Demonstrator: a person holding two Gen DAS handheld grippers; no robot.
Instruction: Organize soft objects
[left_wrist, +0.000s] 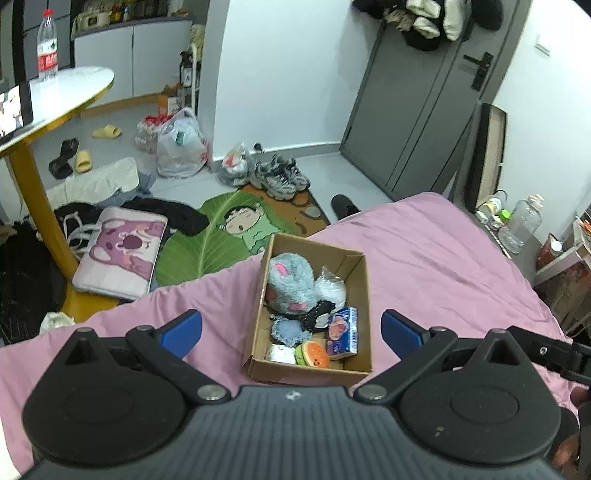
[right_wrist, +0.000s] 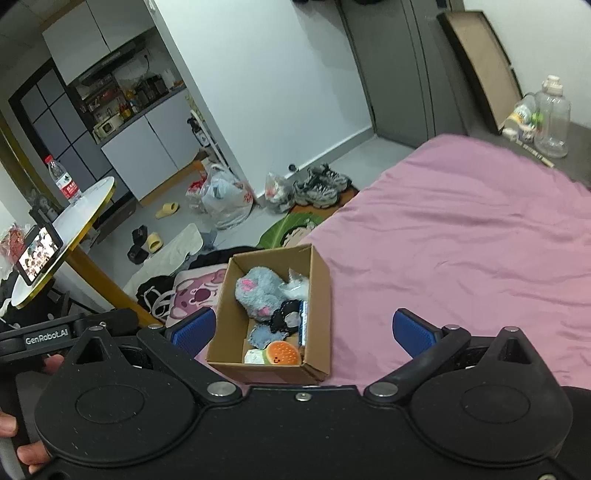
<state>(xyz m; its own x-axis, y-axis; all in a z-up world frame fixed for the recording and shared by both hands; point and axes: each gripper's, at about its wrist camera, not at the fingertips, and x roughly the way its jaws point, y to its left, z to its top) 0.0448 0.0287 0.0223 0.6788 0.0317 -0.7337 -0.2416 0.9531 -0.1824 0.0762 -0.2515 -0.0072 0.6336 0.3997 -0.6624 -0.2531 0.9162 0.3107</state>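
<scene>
Right now my left tongs (left_wrist: 291, 332) and right tongs (right_wrist: 302, 332) both gape wide, gripping nothing, above the cardboard box (left_wrist: 355, 266) on the pink bed (left_wrist: 443, 258). Inside, the grey plush (left_wrist: 291, 282) looks light and squashy; I'd pinch its fluffy middle, judging the burger squishy (left_wrist: 314, 353) similarly forgiving.

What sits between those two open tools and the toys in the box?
Nothing visible. The left tool and right tool are both open above the box, which has no lid; the grey plush and burger toy lie uncovered.
</scene>
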